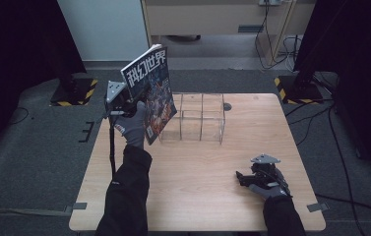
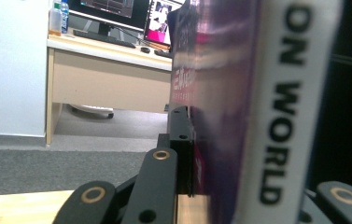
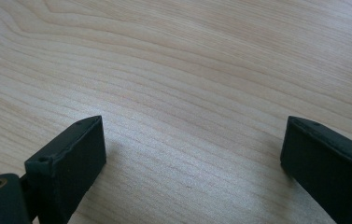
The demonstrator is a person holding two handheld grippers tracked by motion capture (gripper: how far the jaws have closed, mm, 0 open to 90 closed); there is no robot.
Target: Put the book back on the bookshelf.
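Observation:
A magazine [image 1: 151, 88] with a colourful cover and large white characters is held upright and tilted above the table's far left, just left of a clear divided rack [image 1: 200, 118]. My left gripper [image 1: 135, 102] is shut on the magazine's lower left edge. In the left gripper view the white spine [image 2: 276, 116] reads "ON WORLD", and my left gripper [image 2: 239, 154] has a black jaw pressed against the cover. My right gripper [image 1: 242, 178] rests low on the wooden table [image 1: 198, 196] at the near right. In its own view my right gripper [image 3: 192, 154] is open, with bare wood between the jaws.
The clear rack has several upright dividers and stands at the table's far middle. Black stands with yellow-striped bases [image 1: 72, 91] flank the far corners. A desk with monitors [image 2: 108, 14] stands beyond the table.

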